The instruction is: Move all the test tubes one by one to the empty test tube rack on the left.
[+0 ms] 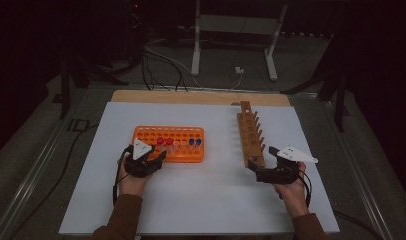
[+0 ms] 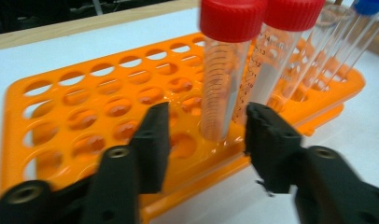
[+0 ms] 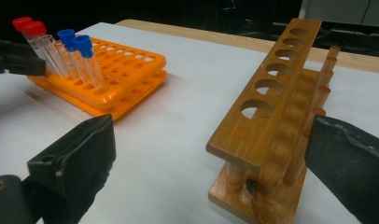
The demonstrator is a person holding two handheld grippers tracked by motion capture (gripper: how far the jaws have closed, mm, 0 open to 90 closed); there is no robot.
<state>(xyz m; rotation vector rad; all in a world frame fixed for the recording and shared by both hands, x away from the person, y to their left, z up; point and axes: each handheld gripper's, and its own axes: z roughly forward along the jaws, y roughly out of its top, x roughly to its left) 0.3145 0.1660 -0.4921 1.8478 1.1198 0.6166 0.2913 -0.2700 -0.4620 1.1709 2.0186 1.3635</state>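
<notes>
An orange tube rack (image 1: 151, 134) lies left of centre on the white board. In its front row stand two red-capped tubes (image 1: 164, 142), some clear ones and two blue-capped tubes (image 1: 195, 142). My left gripper (image 1: 158, 156) is at the rack's front edge. In the left gripper view its jaws (image 2: 206, 116) stand apart on either side of the nearer red-capped tube (image 2: 225, 70), which sits upright in the rack (image 2: 85, 93); a gap shows on both sides. My right gripper (image 1: 261, 161) is open wide at the near end of the wooden rack (image 1: 251, 132), whose end (image 3: 271, 93) lies between the jaws (image 3: 211, 130).
The white board (image 1: 201, 195) rests on a wooden table top (image 1: 191, 96). Bare board stretches between the two racks and in front of both hands. Cables and a white stand's legs (image 1: 196, 60) lie on the floor beyond the table.
</notes>
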